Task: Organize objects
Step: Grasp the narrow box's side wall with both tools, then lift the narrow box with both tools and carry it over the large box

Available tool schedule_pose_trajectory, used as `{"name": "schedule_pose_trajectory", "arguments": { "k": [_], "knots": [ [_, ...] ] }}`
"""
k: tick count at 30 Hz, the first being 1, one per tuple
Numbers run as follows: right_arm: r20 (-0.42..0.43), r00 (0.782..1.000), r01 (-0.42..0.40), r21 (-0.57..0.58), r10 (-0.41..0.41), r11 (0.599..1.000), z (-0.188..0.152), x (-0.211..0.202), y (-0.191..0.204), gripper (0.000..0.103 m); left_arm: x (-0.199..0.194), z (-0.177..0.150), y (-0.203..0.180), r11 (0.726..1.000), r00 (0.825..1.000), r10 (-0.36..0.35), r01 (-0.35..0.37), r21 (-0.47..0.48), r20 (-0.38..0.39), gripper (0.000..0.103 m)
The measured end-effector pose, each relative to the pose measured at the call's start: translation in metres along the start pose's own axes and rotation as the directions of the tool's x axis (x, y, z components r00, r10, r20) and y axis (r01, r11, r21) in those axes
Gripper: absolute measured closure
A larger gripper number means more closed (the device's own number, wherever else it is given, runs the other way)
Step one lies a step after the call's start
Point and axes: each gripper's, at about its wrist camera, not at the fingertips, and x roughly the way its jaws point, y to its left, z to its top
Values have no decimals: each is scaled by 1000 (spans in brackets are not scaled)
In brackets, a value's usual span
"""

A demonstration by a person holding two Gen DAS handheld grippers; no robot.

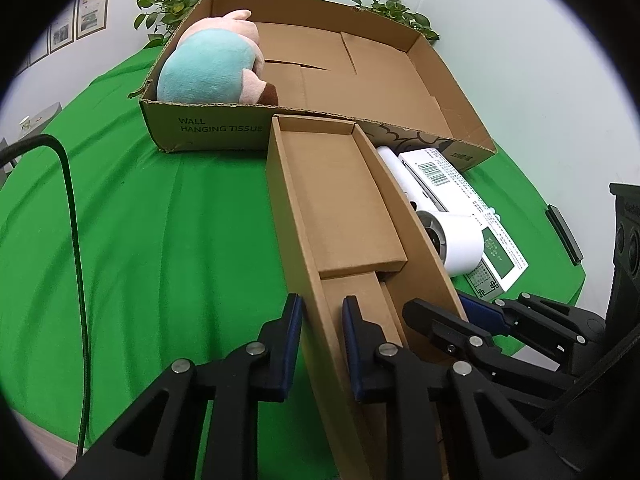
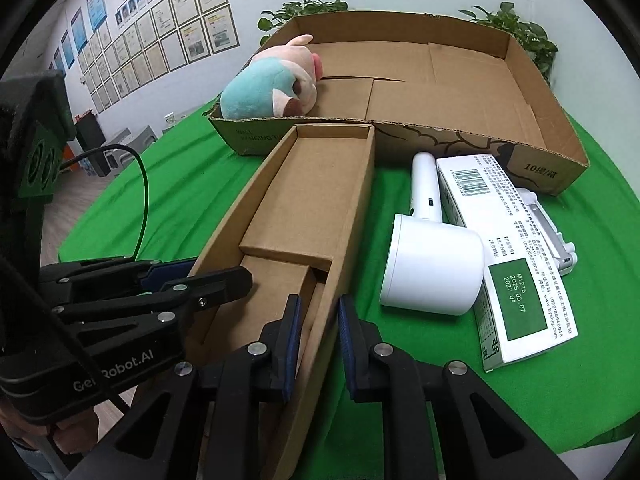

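Note:
A long narrow open cardboard box point(image 1: 340, 200) point(image 2: 304, 200) lies on the green cloth, its far end against a big shallow cardboard tray point(image 1: 208, 130) point(image 2: 520, 160). My left gripper point(image 1: 322, 344) straddles the narrow box's left wall, pads close to the card. My right gripper point(image 2: 318, 344) straddles its right wall the same way; it also shows in the left wrist view point(image 1: 444, 312). A pink and blue plush toy point(image 1: 212, 68) point(image 2: 272, 84) lies in the tray's left corner. A white handheld device point(image 2: 428, 256) point(image 1: 452, 240) and a white printed carton point(image 2: 504, 256) point(image 1: 460, 200) lie right of the narrow box.
Potted plants point(image 1: 176, 0) point(image 2: 516, 32) stand behind the tray. A black cable point(image 1: 76, 216) crosses the cloth on the left. A black bar point(image 1: 564, 232) lies at the table's right edge. Framed papers point(image 2: 160, 28) hang on the left wall.

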Motion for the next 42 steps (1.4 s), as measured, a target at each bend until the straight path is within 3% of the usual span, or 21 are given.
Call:
{"name": "schedule_pose_trajectory", "arguments": {
  "k": [13,20,33,42],
  "knots": [
    [130,991,-22,-4,23,1000,13,-35,5,87,-37,12,-10,999,990,24,-30,39,136,85],
    [213,977,-8,-9,9,1000,32,-59,5,87,-53,33,-24,997,973,29,-45,65,229,86],
    [333,942,35,-12,-29,999,90,-84,-2,87,-62,97,-41,991,938,22,-67,120,347,86],
    [368,929,43,-5,-38,999,153,-76,-18,87,-53,156,-38,989,922,26,-81,126,387,87]
  ]
}}
